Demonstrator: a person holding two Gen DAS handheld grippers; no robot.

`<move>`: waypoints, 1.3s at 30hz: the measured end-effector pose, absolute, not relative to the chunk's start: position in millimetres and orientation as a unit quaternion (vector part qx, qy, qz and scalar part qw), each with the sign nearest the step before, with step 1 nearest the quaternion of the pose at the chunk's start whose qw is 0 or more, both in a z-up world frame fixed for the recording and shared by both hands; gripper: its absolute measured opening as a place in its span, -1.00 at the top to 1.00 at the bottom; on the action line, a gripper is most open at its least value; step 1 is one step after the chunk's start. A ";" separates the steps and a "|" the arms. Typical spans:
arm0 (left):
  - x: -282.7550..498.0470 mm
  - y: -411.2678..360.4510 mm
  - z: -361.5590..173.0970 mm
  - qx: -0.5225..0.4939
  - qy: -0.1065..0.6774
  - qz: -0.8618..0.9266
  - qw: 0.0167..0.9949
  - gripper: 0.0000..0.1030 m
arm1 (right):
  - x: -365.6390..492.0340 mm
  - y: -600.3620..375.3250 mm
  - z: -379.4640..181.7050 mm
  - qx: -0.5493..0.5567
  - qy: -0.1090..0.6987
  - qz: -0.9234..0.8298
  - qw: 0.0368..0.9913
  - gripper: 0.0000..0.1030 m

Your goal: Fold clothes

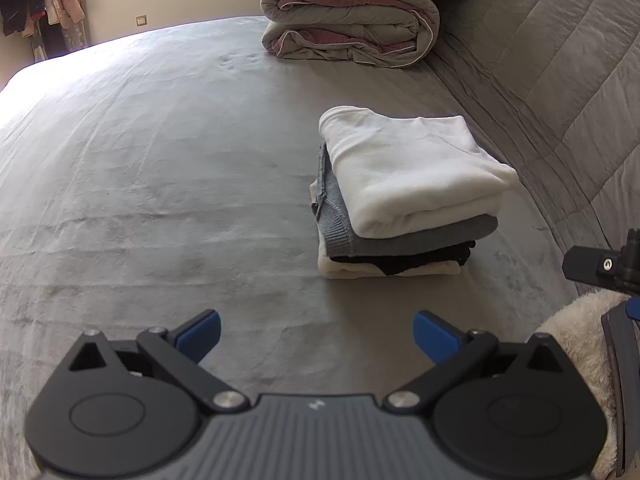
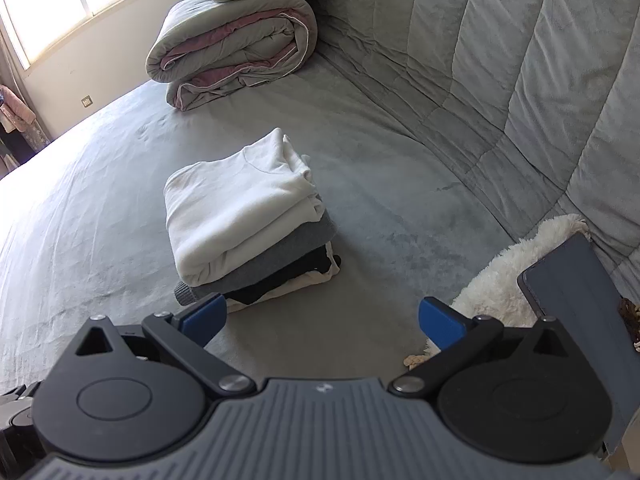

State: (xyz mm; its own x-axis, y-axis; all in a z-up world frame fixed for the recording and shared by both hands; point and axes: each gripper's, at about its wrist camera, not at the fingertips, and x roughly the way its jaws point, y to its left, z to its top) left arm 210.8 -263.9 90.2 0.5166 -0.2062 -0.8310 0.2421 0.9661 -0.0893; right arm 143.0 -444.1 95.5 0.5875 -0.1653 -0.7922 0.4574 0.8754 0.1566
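Grey bed sheet (image 1: 160, 160), lightly creased, quilted grey headboard (image 2: 520, 80) along its far side. Folded comforter (image 1: 348, 20) well ahead of both grippers, pillows stacked on top. Left gripper (image 1: 316, 336): jaws spread, nothing between them, above bare sheet. Stack of folded clothes (image 1: 404, 196) ahead and to its right: white top, grey knit, black, cream at the bottom. Right gripper (image 2: 322, 320): jaws spread, empty; stack ahead-left, near its left finger. Fluffy white fabric (image 2: 504, 280) and dark flat panel (image 2: 572, 288) just to its right.

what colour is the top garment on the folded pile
White; the top garment shows best in the right wrist view.
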 end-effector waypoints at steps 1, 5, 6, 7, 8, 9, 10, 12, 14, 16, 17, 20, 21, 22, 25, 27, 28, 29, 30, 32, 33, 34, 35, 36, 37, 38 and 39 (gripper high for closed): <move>210.5 -263.8 90.1 0.018 0.475 -0.130 0.870 -0.99 | 142.8 -444.0 95.5 0.176 0.418 -0.177 0.874 -1.00; 208.6 -264.3 90.5 0.019 0.477 -0.135 0.868 -0.99 | 142.0 -442.0 95.7 0.176 0.417 -0.176 0.874 -1.00; 208.0 -264.7 90.5 0.020 0.477 -0.136 0.868 -0.99 | 141.9 -441.6 95.8 0.176 0.417 -0.176 0.874 -1.00; 207.3 -264.8 90.9 0.022 0.477 -0.136 0.868 -0.99 | 141.9 -441.2 95.9 0.176 0.418 -0.176 0.874 -1.00; 206.6 -264.9 91.3 0.023 0.477 -0.136 0.868 -0.99 | 142.1 -440.9 96.1 0.176 0.418 -0.176 0.874 -1.00; 206.4 -264.8 91.6 0.023 0.477 -0.136 0.868 -0.99 | 142.4 -440.7 96.4 0.176 0.418 -0.175 0.874 -1.00; 206.3 -264.6 91.9 0.023 0.476 -0.136 0.868 -0.99 | 142.7 -440.6 96.6 0.176 0.418 -0.174 0.874 -1.00; 206.1 -264.2 92.5 0.022 0.476 -0.135 0.869 -0.99 | 143.0 -439.7 97.2 0.175 0.419 -0.173 0.874 -1.00; 205.9 -263.8 93.0 0.021 0.476 -0.135 0.869 -0.99 | 142.7 -438.9 97.7 0.174 0.420 -0.172 0.874 -1.00; 205.6 -263.5 93.3 0.021 0.475 -0.135 0.869 -0.99 | 142.1 -438.2 98.1 0.173 0.419 -0.171 0.875 -1.00; 205.4 -263.4 93.3 0.021 0.475 -0.135 0.869 -0.99 | 141.8 -437.7 98.3 0.172 0.419 -0.171 0.875 -1.00; 205.9 -262.4 92.4 0.021 0.478 -0.135 0.868 -0.99 | 141.9 -436.4 98.5 0.170 0.419 -0.171 0.875 -1.00; 205.9 -262.4 92.2 0.021 0.478 -0.135 0.867 -0.99 | 142.1 -436.1 98.5 0.170 0.419 -0.171 0.875 -1.00; 205.8 -262.4 92.2 0.020 0.479 -0.136 0.867 -0.99 | 142.3 -435.9 98.6 0.170 0.419 -0.171 0.875 -1.00; 205.6 -262.3 92.4 0.020 0.480 -0.136 0.866 -0.99 | 143.2 -434.8 99.2 0.170 0.420 -0.172 0.875 -1.00; 205.6 -262.4 92.9 0.021 0.479 -0.137 0.867 -0.99 | 143.1 -433.8 99.4 0.170 0.420 -0.172 0.875 -1.00; 205.3 -262.3 93.0 0.021 0.479 -0.137 0.867 -0.99 | 143.1 -433.6 99.4 0.170 0.420 -0.172 0.875 -1.00; 205.1 -262.0 93.0 0.020 0.479 -0.136 0.867 -0.99 | 143.0 -433.3 99.3 0.170 0.420 -0.172 0.875 -1.00; 204.8 -261.7 93.0 0.020 0.479 -0.136 0.867 -0.99 | 142.9 -433.0 99.3 0.170 0.420 -0.172 0.875 -1.00; 204.4 -261.4 92.9 0.019 0.479 -0.136 0.867 -0.99 | 142.7 -432.1 99.3 0.170 0.420 -0.172 0.874 -1.00; 204.0 -260.9 93.0 0.019 0.478 -0.137 0.867 -0.99 | 142.6 -431.7 99.4 0.171 0.420 -0.172 0.874 -1.00; 203.7 -260.4 93.3 0.018 0.478 -0.137 0.868 -0.99 | 142.4 -431.4 99.6 0.171 0.420 -0.172 0.874 -1.00; 203.1 -259.6 94.3 0.017 0.474 -0.138 0.869 -0.99 | 142.0 -431.3 99.8 0.172 0.420 -0.172 0.875 -1.00; 202.6 -258.8 95.3 0.016 0.470 -0.140 0.871 -0.99 | 141.4 -431.1 100.2 0.172 0.419 -0.171 0.875 -1.00; 202.1 -258.0 96.4 0.015 0.466 -0.141 0.873 -0.99 | 140.6 -430.6 100.6 0.173 0.417 -0.171 0.876 -1.00; 200.6 -256.6 97.7 0.016 0.460 -0.141 0.876 -0.99 | 139.4 -429.9 101.2 0.173 0.414 -0.170 0.877 -1.00; 199.0 -255.2 99.1 0.016 0.455 -0.140 0.880 -0.99 | 137.5 -429.1 102.2 0.173 0.408 -0.171 0.880 -1.00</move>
State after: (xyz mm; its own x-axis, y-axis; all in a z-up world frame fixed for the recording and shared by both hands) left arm 199.0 -255.2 99.1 0.5478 -0.2311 -0.8041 0.2603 0.9605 -0.0987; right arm 137.5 -429.1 102.2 0.6080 -0.1599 -0.7777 0.4429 0.8812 0.1651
